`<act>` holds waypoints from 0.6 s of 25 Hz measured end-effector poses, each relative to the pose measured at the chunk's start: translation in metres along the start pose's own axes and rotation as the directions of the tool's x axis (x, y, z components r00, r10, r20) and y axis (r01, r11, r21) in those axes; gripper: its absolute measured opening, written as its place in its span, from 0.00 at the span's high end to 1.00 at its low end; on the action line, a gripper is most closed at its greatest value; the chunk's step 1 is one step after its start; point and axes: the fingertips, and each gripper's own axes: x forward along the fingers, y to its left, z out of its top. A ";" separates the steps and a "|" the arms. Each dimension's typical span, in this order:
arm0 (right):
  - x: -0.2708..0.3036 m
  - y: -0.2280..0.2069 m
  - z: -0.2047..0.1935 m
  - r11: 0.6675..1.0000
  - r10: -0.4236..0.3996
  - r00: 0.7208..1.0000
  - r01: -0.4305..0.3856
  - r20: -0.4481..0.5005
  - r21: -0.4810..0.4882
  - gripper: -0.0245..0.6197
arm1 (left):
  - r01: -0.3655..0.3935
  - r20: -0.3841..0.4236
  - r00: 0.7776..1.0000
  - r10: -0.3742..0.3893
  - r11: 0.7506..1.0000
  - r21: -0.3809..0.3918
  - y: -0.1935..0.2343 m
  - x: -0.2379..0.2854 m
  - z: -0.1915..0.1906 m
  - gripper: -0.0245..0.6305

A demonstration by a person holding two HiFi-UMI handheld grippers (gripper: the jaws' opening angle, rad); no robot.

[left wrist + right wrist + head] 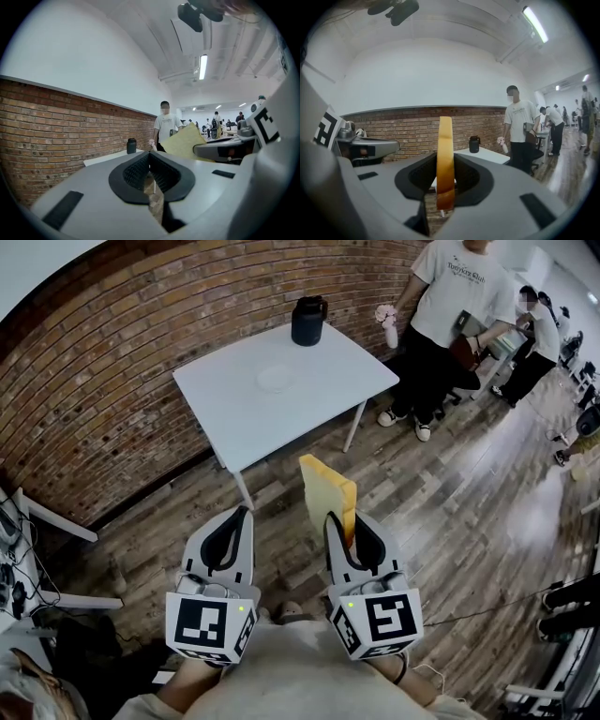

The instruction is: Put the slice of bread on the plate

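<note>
A slice of bread [328, 489] with a golden crust stands on edge between the jaws of my right gripper [345, 521], which is shut on it. In the right gripper view the bread [445, 154] shows edge-on, upright between the dark pads [471, 180]. My left gripper [246, 512] is held beside it at the left, shut with nothing in it. A white plate [277, 379] lies on the white table [319, 399] ahead, well beyond both grippers. From the left gripper view the bread [185, 142] shows at the right, and the plate cannot be made out.
A black jug [308, 321] stands at the table's far edge. A person in a white shirt [450, 315] stands at the table's right, others farther back. A brick wall [84, 390] runs behind the table. Wooden floor [441, 521] lies between me and the table.
</note>
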 end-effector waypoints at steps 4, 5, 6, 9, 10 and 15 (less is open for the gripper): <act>0.002 -0.009 -0.001 1.000 0.005 1.000 -0.005 0.005 0.006 0.81 | -0.018 -0.002 1.000 0.018 1.000 0.007 -0.002 0.003 0.000 0.95; 0.002 -0.010 0.000 1.000 0.007 1.000 -0.007 0.005 0.006 0.81 | -0.022 -0.003 1.000 0.022 1.000 0.008 -0.002 0.003 0.000 0.95; 0.002 -0.011 0.000 1.000 0.009 1.000 -0.009 0.006 0.006 0.81 | -0.026 -0.004 1.000 0.026 1.000 0.008 -0.002 0.003 0.001 0.95; 0.002 -0.013 0.000 1.000 0.011 1.000 -0.011 0.011 0.009 0.81 | -0.030 0.000 1.000 0.030 0.999 0.014 -0.003 0.004 0.002 0.95; 0.002 -0.014 0.000 1.000 0.010 1.000 -0.010 0.014 0.011 0.81 | -0.031 0.002 1.000 0.030 0.999 0.017 -0.003 0.005 0.002 0.95; 0.006 -0.016 0.002 1.000 0.001 1.000 -0.001 0.025 0.016 0.81 | -0.026 0.009 1.000 0.026 0.999 0.022 -0.001 0.008 0.004 0.95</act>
